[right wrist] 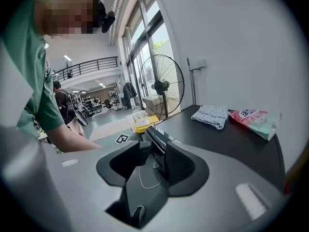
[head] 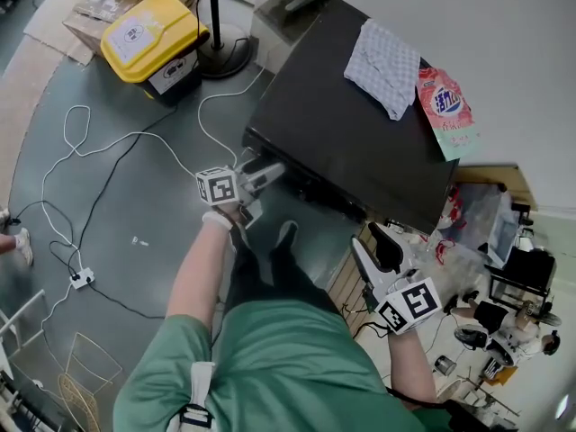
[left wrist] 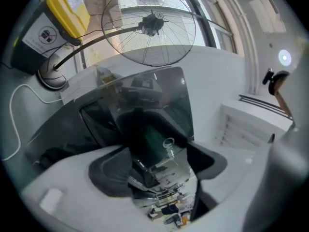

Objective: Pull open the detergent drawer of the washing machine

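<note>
1. My left hand-held gripper point(left wrist: 159, 153) has its jaws wide apart. They stand either side of the glossy dark drawer point(left wrist: 149, 115) front, which fills the gap at 12 o'clock. I cannot tell whether the pads press on it; I judge it not gripped yet.
2. My right hand-held gripper point(right wrist: 153, 159) is partly open and holds nothing. Only floor and a loop of cable show past its jaws. In the head view it hangs at about 4 o'clock from the left one, well apart from the machine.
3. The drawer sits at the upper front corner of the washing machine point(head: 351, 133), on the corner nearest my left arm. From above it looks pushed in or very nearly so.
4. I judge the step in hand to be the grasp, with the pull not yet begun.
5. The next move calls for closing the left jaws firmly on the drawer front. Then I draw straight back toward 6 o'clock along the drawer's own line, without twisting, since the glossy face may slip.
6. Farther out, at 1 to 2 o'clock on the machine's black top surface, lie a checked cloth point(head: 385, 55) and a pink detergent bag point(head: 447, 111).
</note>
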A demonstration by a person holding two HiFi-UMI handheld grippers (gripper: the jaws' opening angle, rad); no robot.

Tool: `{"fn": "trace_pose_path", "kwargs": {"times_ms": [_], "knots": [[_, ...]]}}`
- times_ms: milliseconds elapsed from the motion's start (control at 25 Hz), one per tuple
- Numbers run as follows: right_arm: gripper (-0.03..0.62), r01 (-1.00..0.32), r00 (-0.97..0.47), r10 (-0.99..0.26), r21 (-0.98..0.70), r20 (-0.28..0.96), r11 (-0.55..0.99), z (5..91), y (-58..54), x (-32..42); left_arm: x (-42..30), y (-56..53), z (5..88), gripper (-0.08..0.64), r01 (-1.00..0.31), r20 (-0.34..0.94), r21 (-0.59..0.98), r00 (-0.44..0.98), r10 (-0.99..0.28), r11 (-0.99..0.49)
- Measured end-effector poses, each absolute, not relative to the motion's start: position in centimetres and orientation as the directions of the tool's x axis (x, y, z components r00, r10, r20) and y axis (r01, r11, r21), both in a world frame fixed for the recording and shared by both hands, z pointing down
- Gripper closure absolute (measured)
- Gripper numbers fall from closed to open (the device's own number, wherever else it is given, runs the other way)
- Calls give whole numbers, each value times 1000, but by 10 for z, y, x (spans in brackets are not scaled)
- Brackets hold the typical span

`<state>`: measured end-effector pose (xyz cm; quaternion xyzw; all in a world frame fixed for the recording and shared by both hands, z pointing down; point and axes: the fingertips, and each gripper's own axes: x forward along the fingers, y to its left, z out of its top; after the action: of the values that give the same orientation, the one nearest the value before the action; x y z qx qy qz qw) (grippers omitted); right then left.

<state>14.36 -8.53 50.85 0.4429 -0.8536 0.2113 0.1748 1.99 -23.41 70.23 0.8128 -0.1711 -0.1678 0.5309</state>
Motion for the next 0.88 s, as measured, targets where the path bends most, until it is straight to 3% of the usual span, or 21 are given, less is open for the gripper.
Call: {"fn": "trace_pose_path", "kwargs": {"times_ms": [360,880], "knots": [[422,-826,-551,-671,-212,496,522,512,-75,141,12,-217,702,254,-51,-138,932,865,-482,-359],[422,-803,-584,-666,-210,464,558,503,-88,130,-25,-138,697,232,-71,-112,940,860,-498,-334]]}}
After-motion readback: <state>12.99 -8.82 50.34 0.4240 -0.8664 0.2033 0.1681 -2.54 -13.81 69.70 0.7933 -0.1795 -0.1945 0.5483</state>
